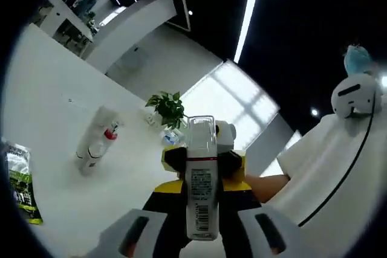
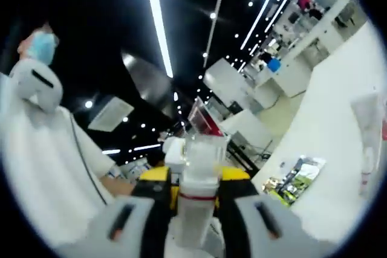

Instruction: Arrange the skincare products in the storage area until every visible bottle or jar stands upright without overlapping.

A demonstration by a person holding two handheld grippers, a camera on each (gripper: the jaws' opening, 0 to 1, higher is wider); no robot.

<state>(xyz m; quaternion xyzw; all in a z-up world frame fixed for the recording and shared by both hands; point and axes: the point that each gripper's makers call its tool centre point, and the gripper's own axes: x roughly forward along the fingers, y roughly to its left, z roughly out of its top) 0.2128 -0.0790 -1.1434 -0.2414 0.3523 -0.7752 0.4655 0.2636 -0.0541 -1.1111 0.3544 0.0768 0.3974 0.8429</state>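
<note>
Both tools tip upward and face each other across one white bottle point(image 1: 201, 179). The left gripper point(image 1: 201, 234) pinches its labelled end, the right gripper point(image 2: 196, 225) the clear-capped end. More bottles point(image 1: 97, 140) stand on the white table point(image 1: 48, 101).

On your bench point(image 1: 54, 107), the bagged bottles point(image 1: 97, 140) lie between the packet point(image 1: 19, 182) at its edge and the plant point(image 1: 168, 108) behind.
</note>
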